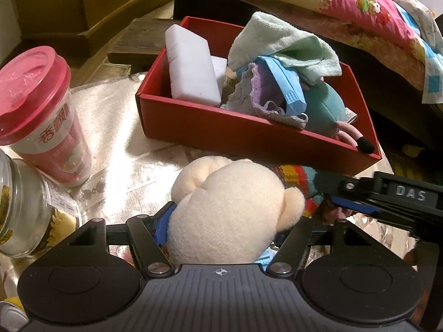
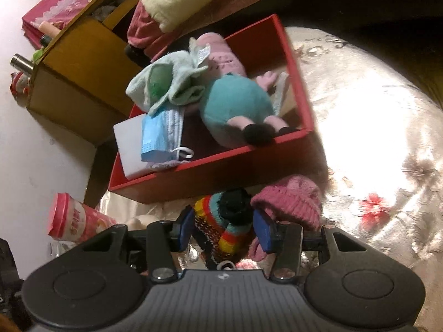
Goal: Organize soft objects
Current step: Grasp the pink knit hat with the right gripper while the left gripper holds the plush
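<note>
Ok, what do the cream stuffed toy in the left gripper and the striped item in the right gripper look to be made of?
Cream stuffed toy: short-pile plush, matte and fuzzy, probably soft-filled given its rounded bulges. Striped item: knitted yarn, likely wool or acrylic; visible stitch rows in red, yellow, teal and black bands, and a fuzzy black pompom-like top.

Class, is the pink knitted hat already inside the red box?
No, the pink knitted hat lies on the table outside the red box.

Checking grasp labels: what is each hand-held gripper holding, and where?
Left hand-held gripper: cream plush toy, pinched across its rounded body. Right hand-held gripper: striped knitted item, clamped at its sides.
</note>
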